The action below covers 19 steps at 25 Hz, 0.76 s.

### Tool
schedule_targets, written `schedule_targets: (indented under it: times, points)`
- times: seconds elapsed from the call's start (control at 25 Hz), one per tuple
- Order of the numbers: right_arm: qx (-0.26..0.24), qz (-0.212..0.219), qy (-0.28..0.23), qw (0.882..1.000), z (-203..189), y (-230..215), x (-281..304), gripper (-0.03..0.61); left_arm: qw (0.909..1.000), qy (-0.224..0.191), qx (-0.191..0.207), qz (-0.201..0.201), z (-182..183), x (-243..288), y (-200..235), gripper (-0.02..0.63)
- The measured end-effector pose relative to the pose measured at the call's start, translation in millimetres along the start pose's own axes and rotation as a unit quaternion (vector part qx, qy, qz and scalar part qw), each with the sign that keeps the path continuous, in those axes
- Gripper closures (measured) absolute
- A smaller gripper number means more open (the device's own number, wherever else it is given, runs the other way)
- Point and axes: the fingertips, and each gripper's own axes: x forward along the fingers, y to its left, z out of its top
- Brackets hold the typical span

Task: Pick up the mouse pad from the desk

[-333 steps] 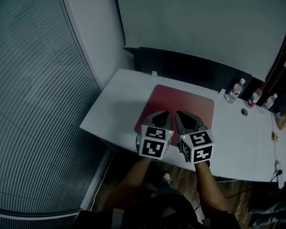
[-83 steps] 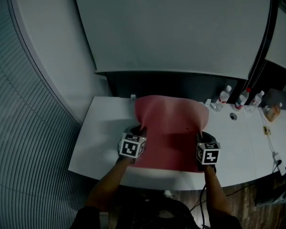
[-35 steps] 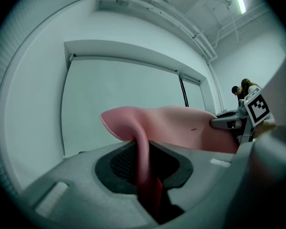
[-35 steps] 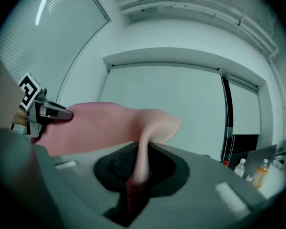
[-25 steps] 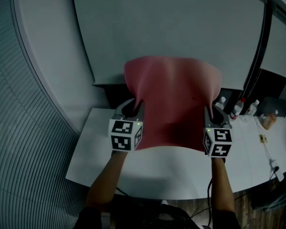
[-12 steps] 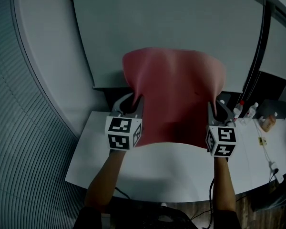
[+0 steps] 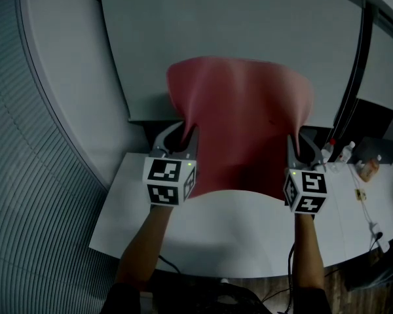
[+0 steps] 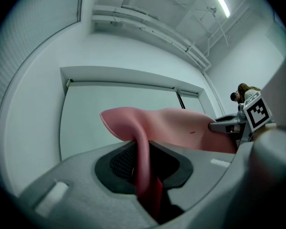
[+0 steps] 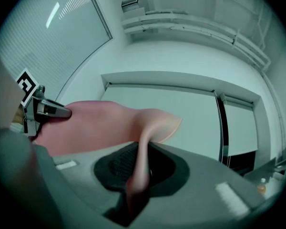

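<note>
Raised since a second ago, the mouse pad [image 7: 239,123] clears the desk [image 7: 203,234]; your left gripper [image 7: 182,131] and right gripper [image 7: 297,141] clamp its side edges.

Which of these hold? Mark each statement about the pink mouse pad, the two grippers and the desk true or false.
1. The soft pink rectangular mouse pad hangs raised above the white desk. True.
2. The left gripper is open and empty. False: it is shut on the pad's left edge.
3. The right gripper clamps the pad's right edge. True.
4. The clear plastic bottles stand at the desk's left end. False: they stand at its right end, beyond the right gripper.
</note>
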Motion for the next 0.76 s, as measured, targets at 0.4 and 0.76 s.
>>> schedule_targets:
  times: [0.4,0.76]
  points:
    - [-0.007,-0.003,0.002,1.000,0.5,-0.2,-2.6,0.517,1.0000,0.002,0.000,0.000,-1.1,-1.3,-2.2,0.546]
    - [-0.008,-0.005,0.003,1.000,0.0,-2.3,-4.5,0.517,1.0000,0.004,-0.002,-0.002,0.1,-0.9,-5.1,0.545]
